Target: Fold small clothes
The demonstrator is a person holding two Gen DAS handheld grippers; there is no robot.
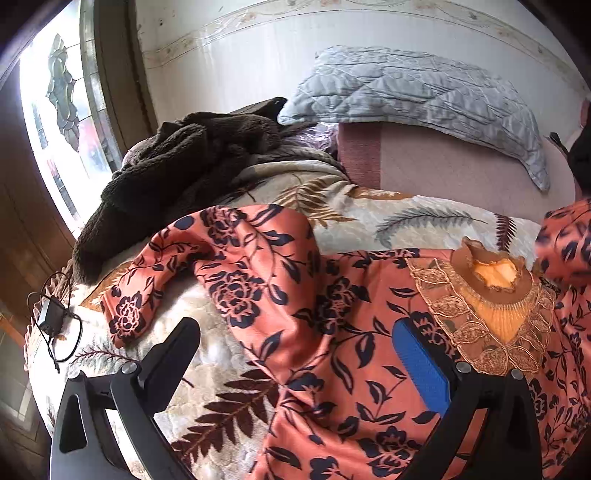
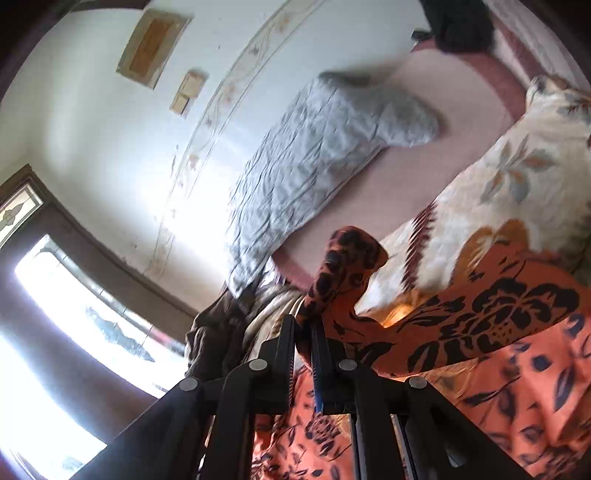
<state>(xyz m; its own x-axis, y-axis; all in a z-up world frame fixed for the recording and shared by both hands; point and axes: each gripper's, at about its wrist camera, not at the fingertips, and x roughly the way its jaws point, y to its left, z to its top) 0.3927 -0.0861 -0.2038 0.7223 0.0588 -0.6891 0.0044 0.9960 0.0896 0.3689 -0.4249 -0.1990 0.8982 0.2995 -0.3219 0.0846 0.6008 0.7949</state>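
- One garment is in play: an orange dress (image 1: 332,280) printed with dark navy flowers, spread over a cream leaf-print blanket (image 1: 406,218) on the bed
- One lace-trimmed collar (image 1: 495,295) shows on the dress in the left wrist view, its neck opening facing up; one sleeve (image 1: 155,280) trails off toward the left edge of the bed
- Two grippers are present. The left gripper (image 1: 295,354) hangs above the dress with its fingers spread wide and nothing between them; one blue pad (image 1: 421,365) is visible on its right finger
- The right gripper (image 2: 303,332) has its fingers drawn narrow, pinching a fold of the orange dress, and the pinched cloth (image 2: 347,258) stands up above the tips
- One grey quilted pillow (image 1: 424,99) leans on the wall by the pink mattress (image 1: 443,166); one dark brown fleece throw (image 1: 177,166) is heaped near the window (image 1: 55,122)
- One small black charger (image 1: 50,314) with its cable lies at the bed's left edge
- The right wrist view is blurred and tilted, so the dress pattern there smears; a dark object (image 2: 458,26) at its top edge is cut off and cannot be identified
- The lower part of the dress runs out of both views, so its full shape cannot be told
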